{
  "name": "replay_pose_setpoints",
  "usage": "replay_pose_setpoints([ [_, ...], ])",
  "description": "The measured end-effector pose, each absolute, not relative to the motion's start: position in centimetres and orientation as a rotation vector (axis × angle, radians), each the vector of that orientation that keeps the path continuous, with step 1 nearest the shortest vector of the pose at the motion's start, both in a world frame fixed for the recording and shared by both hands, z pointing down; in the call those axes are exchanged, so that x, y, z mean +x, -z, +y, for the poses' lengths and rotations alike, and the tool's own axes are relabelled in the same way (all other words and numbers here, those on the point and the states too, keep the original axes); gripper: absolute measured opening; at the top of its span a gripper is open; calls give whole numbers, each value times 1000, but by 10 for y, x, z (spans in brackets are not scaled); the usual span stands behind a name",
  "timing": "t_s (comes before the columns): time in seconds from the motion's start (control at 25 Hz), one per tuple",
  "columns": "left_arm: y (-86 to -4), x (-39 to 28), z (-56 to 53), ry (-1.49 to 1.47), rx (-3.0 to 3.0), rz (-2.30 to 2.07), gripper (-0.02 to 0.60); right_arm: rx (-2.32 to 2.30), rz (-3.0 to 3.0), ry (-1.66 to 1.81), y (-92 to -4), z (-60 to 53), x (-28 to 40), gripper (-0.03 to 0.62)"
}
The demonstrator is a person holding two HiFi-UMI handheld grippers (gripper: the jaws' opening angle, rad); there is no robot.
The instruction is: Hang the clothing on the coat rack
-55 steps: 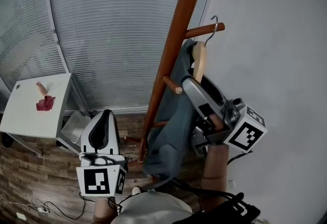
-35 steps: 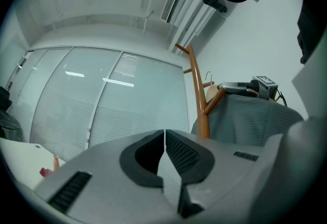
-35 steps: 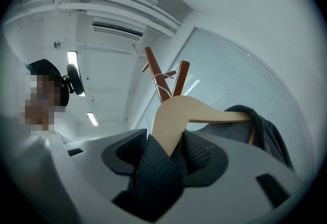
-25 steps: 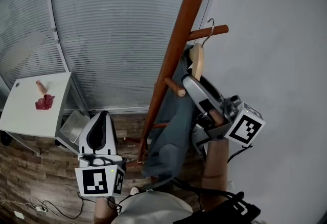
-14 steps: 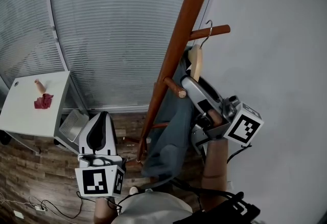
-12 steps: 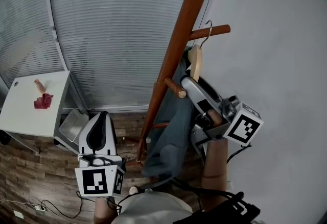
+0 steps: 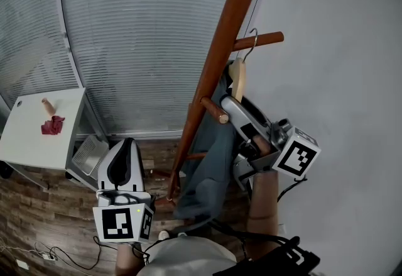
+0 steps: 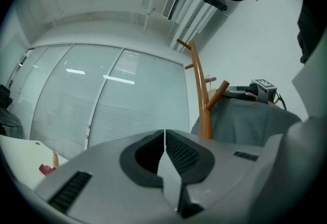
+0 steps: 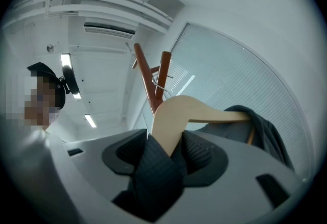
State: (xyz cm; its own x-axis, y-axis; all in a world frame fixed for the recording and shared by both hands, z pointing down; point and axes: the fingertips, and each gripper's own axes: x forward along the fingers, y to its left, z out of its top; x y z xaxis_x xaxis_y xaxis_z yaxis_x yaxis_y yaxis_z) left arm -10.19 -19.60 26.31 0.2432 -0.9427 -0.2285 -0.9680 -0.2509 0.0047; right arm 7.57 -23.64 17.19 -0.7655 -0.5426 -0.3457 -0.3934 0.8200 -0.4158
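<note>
A person's right gripper (image 7: 231, 107) raises a wooden hanger (image 7: 238, 80) to the coat rack (image 7: 220, 61), its jaws clamped on the hanger's pale shoulder together with a fold of the grey-blue clothing (image 7: 210, 168) draped over it. The right gripper view shows the hanger (image 9: 189, 113) and dark striped fabric (image 9: 153, 177) pinched between the ribbed pads, with the rack's brown pole (image 9: 148, 85) rising beyond. In the head view the hanger's metal hook (image 7: 252, 42) curves over the upper peg (image 7: 267, 38) that juts toward the white wall (image 7: 339, 80); whether it bears the weight cannot be told. The clothing hangs down along the pole, passing a lower peg (image 7: 213, 111). The left gripper (image 7: 129, 141) is held low and well apart from the rack, above the wooden floor (image 7: 38, 218); its own view shows the jaws (image 8: 164, 139) pressed together with nothing between them. At left, a white table (image 7: 25, 143) carries a red cloth (image 7: 53, 126) in front of a slatted glass partition (image 7: 138, 36).
</note>
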Motion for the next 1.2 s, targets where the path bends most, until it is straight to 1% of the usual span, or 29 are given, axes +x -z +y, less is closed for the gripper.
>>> replay_pose_setpoints([
  [1.2,-267,-100,-196,-266,-2374,1830,25,-693,2565,467,-182,-237,75,225],
])
